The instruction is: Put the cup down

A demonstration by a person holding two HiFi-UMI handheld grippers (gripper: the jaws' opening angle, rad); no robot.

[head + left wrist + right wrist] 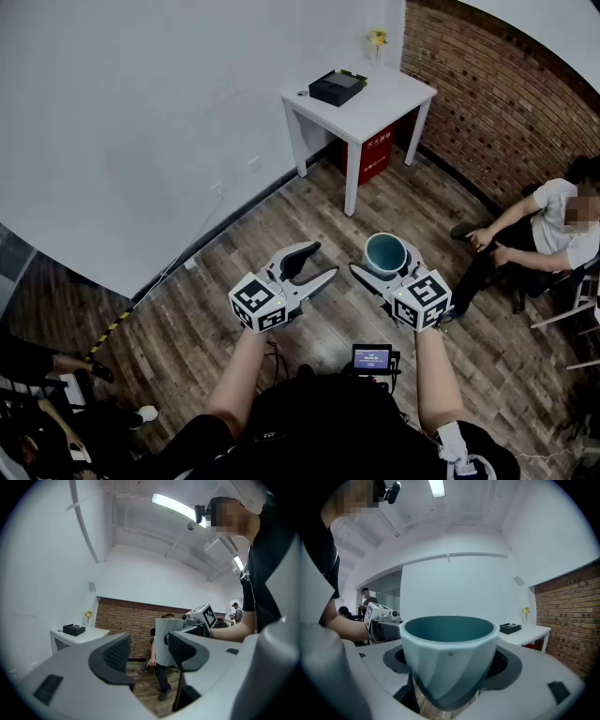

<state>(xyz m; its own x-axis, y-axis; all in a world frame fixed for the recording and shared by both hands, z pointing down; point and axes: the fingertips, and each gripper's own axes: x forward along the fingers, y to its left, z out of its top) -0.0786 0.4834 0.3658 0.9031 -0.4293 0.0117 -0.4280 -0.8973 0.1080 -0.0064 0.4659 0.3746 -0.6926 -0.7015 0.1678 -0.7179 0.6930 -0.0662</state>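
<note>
Cup [449, 658], faceted, pale outside, teal inside, clamped in wide right claw [386, 272]; left claw [322, 262] agape, empty.

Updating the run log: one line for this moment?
right tool: shut on cup, upright, over floor | left tool: open, empty | table: ahead

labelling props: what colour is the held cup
The cup is pale grey-blue outside, teal inside; right gripper view shows it best.
</note>
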